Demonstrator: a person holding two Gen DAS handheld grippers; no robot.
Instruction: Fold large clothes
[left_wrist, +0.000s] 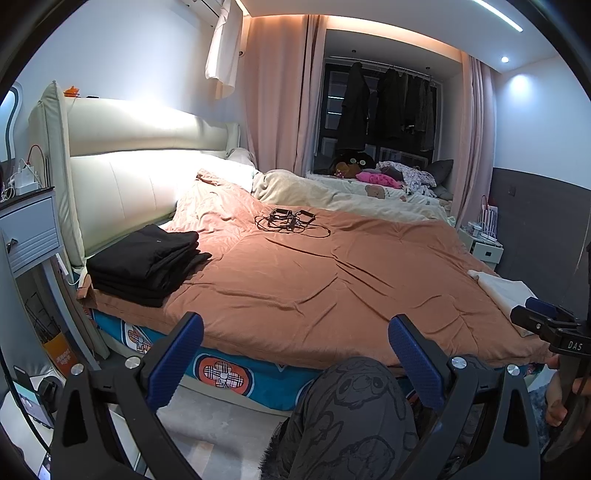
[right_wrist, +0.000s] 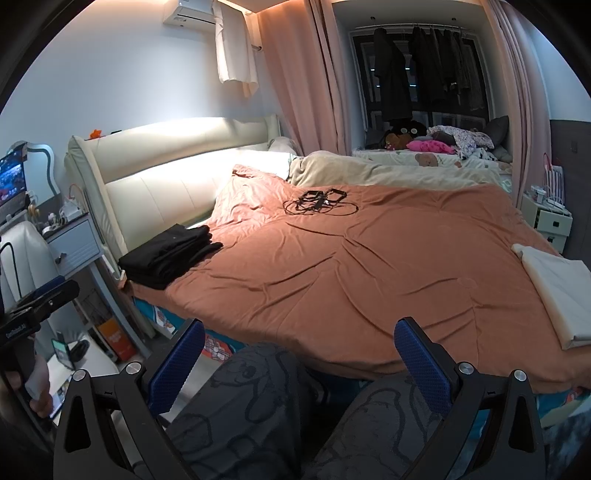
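— Where do the clothes lie?

— A stack of folded black clothes (left_wrist: 147, 264) sits at the bed's near-left corner, just below the cream headboard (left_wrist: 147, 147), on the rust-orange duvet (left_wrist: 332, 280). A folded cream garment (right_wrist: 557, 291) rests at the duvet's right edge, well apart from the stack.

— And the tongs?

— The left tongs (left_wrist: 295, 363) hang wide open before the bed's edge, blue pads (left_wrist: 177, 363) apart, gripping nothing. The right tongs (right_wrist: 299, 365) are spread equally wide and empty, above the person's patterned grey trousers (right_wrist: 258, 406).

— Anything else on the bed?

— A tangle of black cables (left_wrist: 291, 221) lies mid-duvet, with a beige blanket (left_wrist: 332, 195) bunched beyond it.
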